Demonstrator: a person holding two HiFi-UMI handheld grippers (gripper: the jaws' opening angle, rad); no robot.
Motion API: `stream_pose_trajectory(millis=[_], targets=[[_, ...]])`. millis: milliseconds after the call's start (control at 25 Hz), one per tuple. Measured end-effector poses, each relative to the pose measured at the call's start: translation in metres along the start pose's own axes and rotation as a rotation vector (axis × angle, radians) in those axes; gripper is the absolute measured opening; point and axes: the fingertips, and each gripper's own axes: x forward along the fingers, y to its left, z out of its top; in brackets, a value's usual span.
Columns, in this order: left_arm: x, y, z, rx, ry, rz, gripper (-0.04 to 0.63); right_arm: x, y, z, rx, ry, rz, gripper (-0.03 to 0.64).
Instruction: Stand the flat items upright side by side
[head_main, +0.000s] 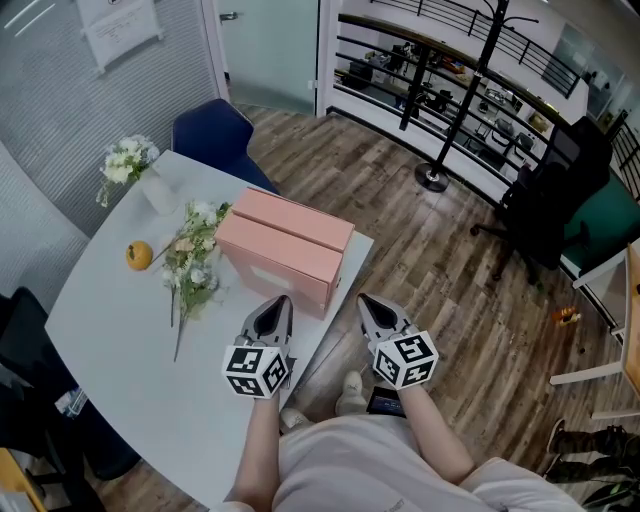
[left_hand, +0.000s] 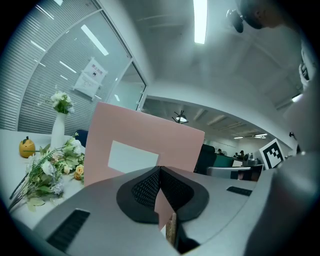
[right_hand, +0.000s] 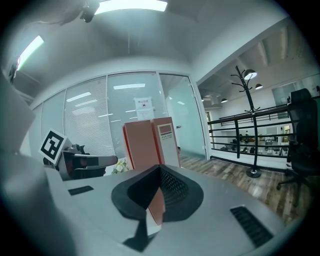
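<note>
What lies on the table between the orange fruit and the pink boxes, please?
A loose bunch of flowers lies flat between the orange fruit and the pink boxes; the head view shows this most clearly.

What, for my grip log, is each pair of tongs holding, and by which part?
Nothing. The left tongs and the right tongs are both shut with nothing between them; the pink file boxes stand ungripped on the table.

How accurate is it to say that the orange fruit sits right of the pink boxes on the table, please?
Not quite: the head view shows the orange fruit sits left of the pink boxes on the table.
</note>
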Motion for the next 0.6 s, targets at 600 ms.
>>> stream_pose_trajectory(millis=[600], targets=[[0.005,-0.0037,-0.002,-0.001,0.012,0.002,0.005,-0.0039,-0.0074,0.0009,0.011,0.0,-0.005,0.015]])
